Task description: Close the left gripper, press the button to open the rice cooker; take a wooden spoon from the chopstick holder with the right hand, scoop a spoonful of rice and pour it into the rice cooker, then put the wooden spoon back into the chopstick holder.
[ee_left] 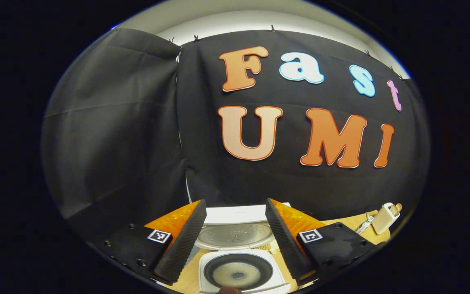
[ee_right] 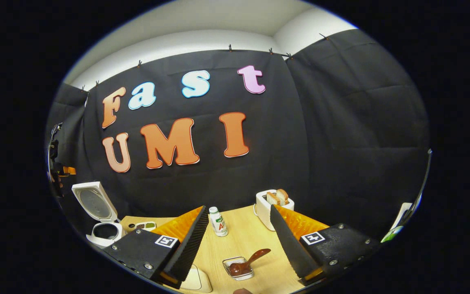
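Note:
The white rice cooker (ee_left: 206, 281) stands open right under my left gripper (ee_left: 235, 206), its lid (ee_left: 235, 234) raised toward the wall and a pale layer in the pot (ee_left: 237, 271). The left gripper's fingers are spread wide and hold nothing. In the right gripper view the cooker (ee_right: 103, 232) sits at the far left with its lid up. A dark wooden spoon (ee_right: 253, 258) lies with its bowl in a small wire-mesh holder (ee_right: 231, 263) on the table. My right gripper (ee_right: 239, 210) hangs above and in front of it, open and holding nothing.
A white toaster (ee_right: 265, 208) with bread slices stands at the back of the wooden table (ee_right: 247, 237), and a small white bottle (ee_right: 219, 221) to its left. A small dish (ee_right: 145, 225) lies near the cooker. A pale object (ee_right: 197, 281) lies at the near edge.

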